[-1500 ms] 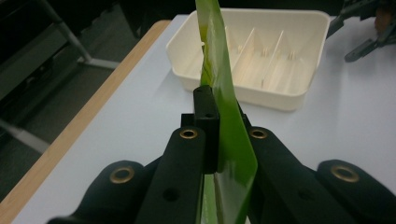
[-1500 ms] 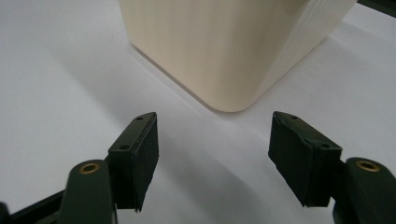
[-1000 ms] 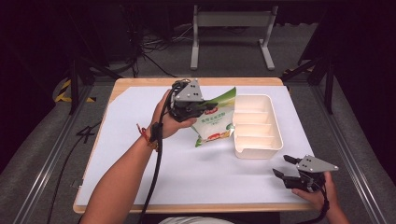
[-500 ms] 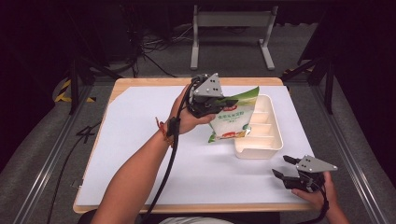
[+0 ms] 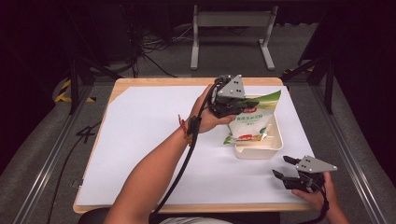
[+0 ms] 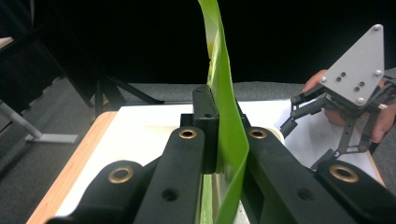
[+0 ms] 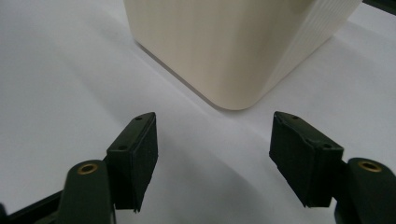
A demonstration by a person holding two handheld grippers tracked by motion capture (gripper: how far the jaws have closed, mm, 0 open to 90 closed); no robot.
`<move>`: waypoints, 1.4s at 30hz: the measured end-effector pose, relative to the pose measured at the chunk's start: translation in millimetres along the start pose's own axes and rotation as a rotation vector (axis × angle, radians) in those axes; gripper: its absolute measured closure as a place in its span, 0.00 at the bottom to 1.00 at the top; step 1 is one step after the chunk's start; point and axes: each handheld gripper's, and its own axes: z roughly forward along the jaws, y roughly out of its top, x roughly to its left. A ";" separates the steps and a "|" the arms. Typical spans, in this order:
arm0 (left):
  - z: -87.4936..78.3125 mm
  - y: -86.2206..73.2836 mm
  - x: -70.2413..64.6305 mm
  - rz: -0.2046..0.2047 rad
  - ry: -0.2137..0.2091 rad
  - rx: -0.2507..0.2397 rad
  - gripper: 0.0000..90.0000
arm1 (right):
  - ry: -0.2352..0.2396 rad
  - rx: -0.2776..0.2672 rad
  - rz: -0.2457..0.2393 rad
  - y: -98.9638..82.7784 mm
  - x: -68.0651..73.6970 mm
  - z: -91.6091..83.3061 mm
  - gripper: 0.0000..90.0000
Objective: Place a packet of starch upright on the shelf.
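You are working over the white-covered table (image 5: pixel 140 140), where the cream tray (image 5: pixel 275 140) is sitting near its right edge. You are holding the green snack bag (image 5: pixel 250 122) above the tray's compartments, its lower end hanging into the tray. Your left gripper (image 5: pixel 243 103) is clamping the bag's top edge. Your right gripper (image 5: pixel 281 167) is resting near the tray's near corner, its jaws standing apart with nothing between them.

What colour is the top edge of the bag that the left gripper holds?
Bright green. The bag shows this best in the left gripper view, pinched in the left gripper.
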 end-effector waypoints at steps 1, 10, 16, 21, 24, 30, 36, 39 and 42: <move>2.3 0.9 1.0 0.005 -0.006 -0.001 1.00 | -0.001 -0.001 0.001 -0.1 -0.1 -0.2 0.36; 16.1 11.0 14.8 -0.003 0.000 -0.024 1.00 | -0.001 -0.003 0.002 -0.6 -0.3 -1.2 0.36; 34.4 7.2 25.6 -0.023 0.006 -0.030 1.00 | 0.001 -0.005 0.005 -1.2 -0.3 -2.0 0.36; 49.1 -0.8 30.1 -0.050 0.006 -0.042 1.00 | -0.001 -0.003 0.002 -1.6 -0.2 -2.1 0.36; 56.1 -4.9 31.7 -0.055 0.007 -0.052 1.00 | 0.000 -0.001 -0.001 -1.5 -0.1 -2.1 0.36; 68.0 -17.4 33.7 -0.096 -0.014 -0.057 1.00 | -0.002 -0.003 -0.001 -1.7 0.0 -2.3 0.36; 70.9 -22.7 31.6 -0.096 -0.038 -0.053 0.99 | -0.001 0.000 -0.002 -1.8 -0.2 -2.2 0.36; 71.1 -24.9 31.8 -0.105 -0.041 -0.051 0.99 | 0.001 0.003 -0.001 -1.7 0.4 -2.0 0.36; 70.5 -28.2 32.1 -0.109 -0.048 -0.052 0.99 | 0.002 0.006 -0.002 -1.7 0.7 -1.8 0.36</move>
